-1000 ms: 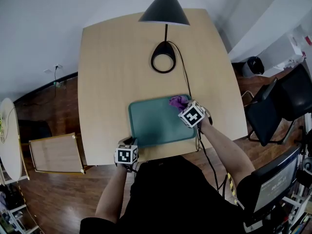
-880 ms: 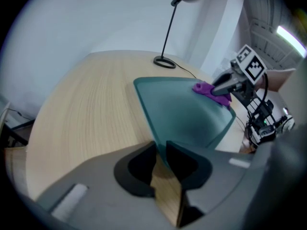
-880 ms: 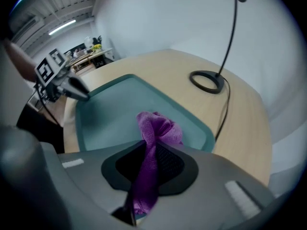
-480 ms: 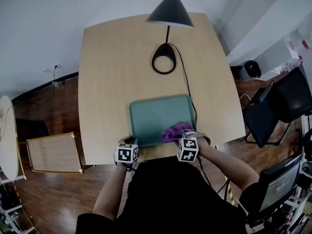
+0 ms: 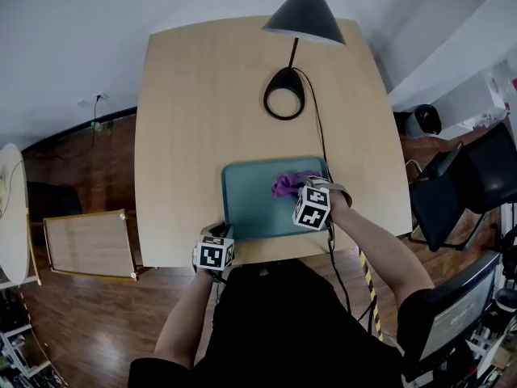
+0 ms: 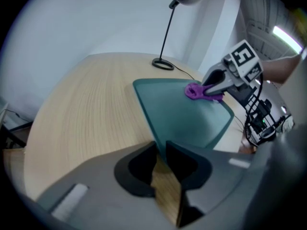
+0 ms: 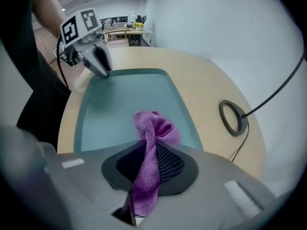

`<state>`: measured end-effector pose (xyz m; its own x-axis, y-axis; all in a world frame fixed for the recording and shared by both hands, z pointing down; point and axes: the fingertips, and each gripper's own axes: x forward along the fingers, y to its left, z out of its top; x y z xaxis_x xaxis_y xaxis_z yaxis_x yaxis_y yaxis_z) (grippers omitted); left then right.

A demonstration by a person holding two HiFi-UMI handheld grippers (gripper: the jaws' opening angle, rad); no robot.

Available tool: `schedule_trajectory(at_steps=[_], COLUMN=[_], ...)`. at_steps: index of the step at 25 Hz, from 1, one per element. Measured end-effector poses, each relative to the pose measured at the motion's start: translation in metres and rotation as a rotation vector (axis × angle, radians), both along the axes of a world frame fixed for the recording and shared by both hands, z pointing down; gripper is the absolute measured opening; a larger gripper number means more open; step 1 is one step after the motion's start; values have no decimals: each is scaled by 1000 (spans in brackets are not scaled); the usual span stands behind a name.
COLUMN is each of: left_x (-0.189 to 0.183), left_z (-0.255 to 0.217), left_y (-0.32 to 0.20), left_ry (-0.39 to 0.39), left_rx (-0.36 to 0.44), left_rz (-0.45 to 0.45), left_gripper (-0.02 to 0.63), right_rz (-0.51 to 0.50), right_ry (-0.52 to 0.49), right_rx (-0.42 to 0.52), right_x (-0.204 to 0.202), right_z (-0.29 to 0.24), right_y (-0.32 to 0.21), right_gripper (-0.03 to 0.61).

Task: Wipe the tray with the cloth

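- The right hand-held gripper (image 5: pixel 295 192) is clamped on the crumpled purple microfibre cloth (image 5: pixel 284 185). The cloth's bunched end pokes out past the jaws onto the teal rectangular plastic tray (image 5: pixel 250 204).
- A second ago the cloth sat at the tray's far right corner. Half a second ago it was down by the near edge. Now it is back up the right side, a little short of that far corner.
- So, to my eye, the right hand has run one stroke towards the person and is on the return stroke.
- The left hand-held gripper (image 5: pixel 221 234) has not shifted. It is closed on the rim at the tray's near left corner, with the edge pinched between its jaws, and it pins the tray to the light wooden desk (image 5: pixel 194 95).
- The tray has kept its place on the near part of the desk, so the hold is doing its job.
- These passes have only covered the right-hand strip of the tray. The middle and left look untouched by them, so I would judge the wiping as under way but not finished.
- The black desk lamp (image 5: pixel 305 18) and its cable (image 5: pixel 317 132) stand at the far side, clear of the strokes.
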<state>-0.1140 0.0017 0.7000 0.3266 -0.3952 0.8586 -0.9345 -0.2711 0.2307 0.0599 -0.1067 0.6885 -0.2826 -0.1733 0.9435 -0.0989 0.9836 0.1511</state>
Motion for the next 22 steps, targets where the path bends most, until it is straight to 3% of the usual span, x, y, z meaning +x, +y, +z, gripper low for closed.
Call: schedule_trajectory(at_steps=[5,10,22], left_x=[-4,-3,-3], left_z=[2,1,3], left_y=[1,-3,-3], left_ry=[-9,6,17], left_rx=[4,-4,-7], left_rz=[3,-2,-6], left_gripper=[91,87,87], right_rz=[-15,27,-101], right_ry=[33,26,-16], right_rx=[54,37,-113], right_x=[-8,-11,-36], right_z=[1,-3,1], right_y=[-52,-69,81], right_gripper=[61,61,61])
